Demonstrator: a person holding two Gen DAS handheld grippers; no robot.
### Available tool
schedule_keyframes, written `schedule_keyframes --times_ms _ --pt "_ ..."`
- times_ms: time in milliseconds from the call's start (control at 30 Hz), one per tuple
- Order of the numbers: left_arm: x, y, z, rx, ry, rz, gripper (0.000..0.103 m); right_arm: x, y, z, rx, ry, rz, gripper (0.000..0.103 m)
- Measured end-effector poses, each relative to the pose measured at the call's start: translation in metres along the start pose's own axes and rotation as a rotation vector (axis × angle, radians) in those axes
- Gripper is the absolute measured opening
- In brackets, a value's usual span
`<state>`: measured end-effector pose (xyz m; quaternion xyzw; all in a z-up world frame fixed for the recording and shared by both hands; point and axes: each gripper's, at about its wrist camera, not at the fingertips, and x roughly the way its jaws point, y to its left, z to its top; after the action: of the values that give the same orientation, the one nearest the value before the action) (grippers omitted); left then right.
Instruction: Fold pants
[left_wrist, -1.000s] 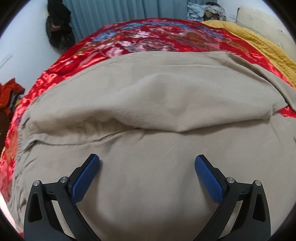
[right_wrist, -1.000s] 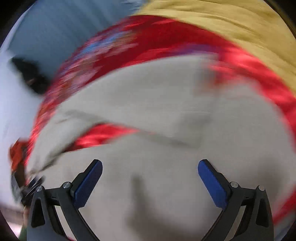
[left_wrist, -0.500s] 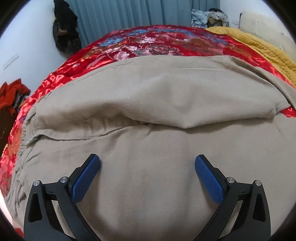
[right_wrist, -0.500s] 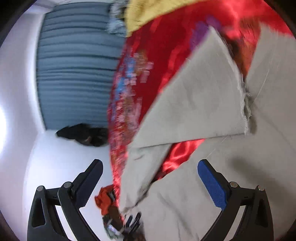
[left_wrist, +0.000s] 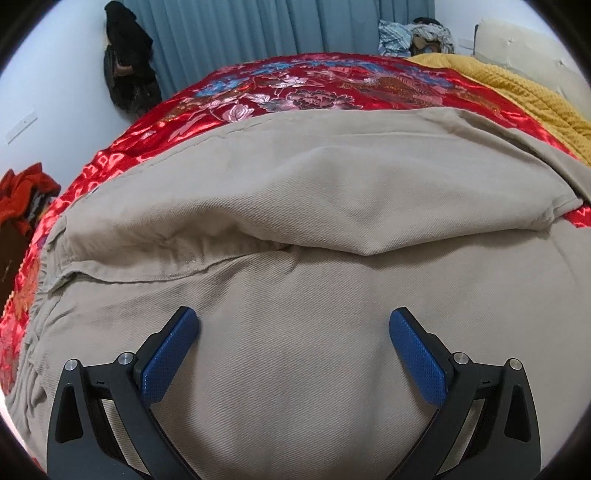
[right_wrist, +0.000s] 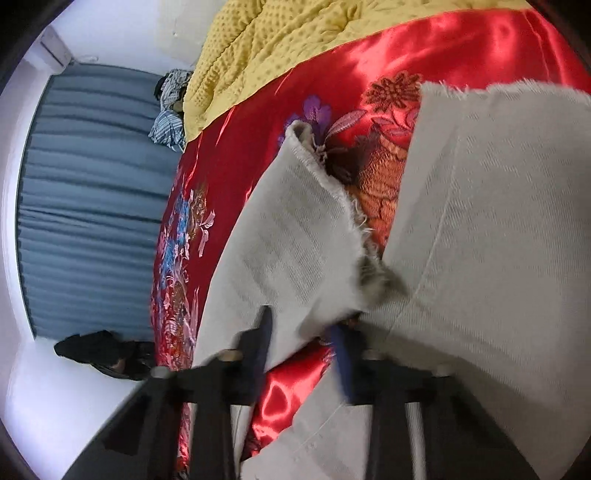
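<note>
Beige pants (left_wrist: 295, 206) lie spread on a red floral bed cover (left_wrist: 295, 85). My left gripper (left_wrist: 293, 332) is open and empty, just above the near pant leg. In the right wrist view my right gripper (right_wrist: 301, 332) is blurred, its fingers (right_wrist: 258, 343) closing around the frayed hem corner of one pant leg (right_wrist: 295, 243). The other leg's hem (right_wrist: 498, 221) lies to the right, with the red cover (right_wrist: 369, 184) showing between them.
A mustard knit blanket (left_wrist: 517, 92) lies at the far right of the bed. Blue curtains (left_wrist: 258, 33) hang behind, with a dark bag (left_wrist: 127, 74) on the wall. Red clothes (left_wrist: 22, 195) are piled at the left.
The right gripper has swung round to the pant-leg hems and its jaws have narrowed from wide open onto the hem corner. The left gripper has stayed open, drawing slightly back.
</note>
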<state>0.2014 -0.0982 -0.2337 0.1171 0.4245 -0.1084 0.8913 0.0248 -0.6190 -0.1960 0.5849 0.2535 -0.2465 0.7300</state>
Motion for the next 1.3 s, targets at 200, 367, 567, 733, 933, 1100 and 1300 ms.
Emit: schedule_keyframes --times_ms 200,367,567,733,933,1100,1300 --pt "-0.030 0.002 0.032 -0.020 0.094 0.015 0.102 -0.080 0.068 -0.005 -0.317 -0.040 0.181 0.005" --pt "-0.083 -0.009 0.083 -0.163 -0.012 -0.467 0.102 -0.171 0.117 -0.036 -0.528 -0.053 0.354 0.005" --pt "-0.032 -0.015 0.127 -0.425 0.096 -0.749 0.102 -0.255 0.102 -0.087 -0.593 -0.070 0.454 0.005" --pt "-0.003 -0.009 0.141 -0.530 0.151 -0.758 0.101 -0.294 0.092 -0.102 -0.626 -0.095 0.480 0.005" --pt "0.009 0.026 0.125 -0.607 0.217 -0.716 0.007 -0.298 0.074 -0.085 -0.637 -0.075 0.430 0.005" --pt "-0.007 0.041 0.116 -0.567 0.163 -0.675 0.006 -0.227 0.065 -0.051 -0.626 0.017 0.299 0.005" --pt "-0.002 0.038 0.164 -0.549 0.114 -0.626 0.007 -0.164 0.126 0.006 -0.636 0.049 0.332 0.005"
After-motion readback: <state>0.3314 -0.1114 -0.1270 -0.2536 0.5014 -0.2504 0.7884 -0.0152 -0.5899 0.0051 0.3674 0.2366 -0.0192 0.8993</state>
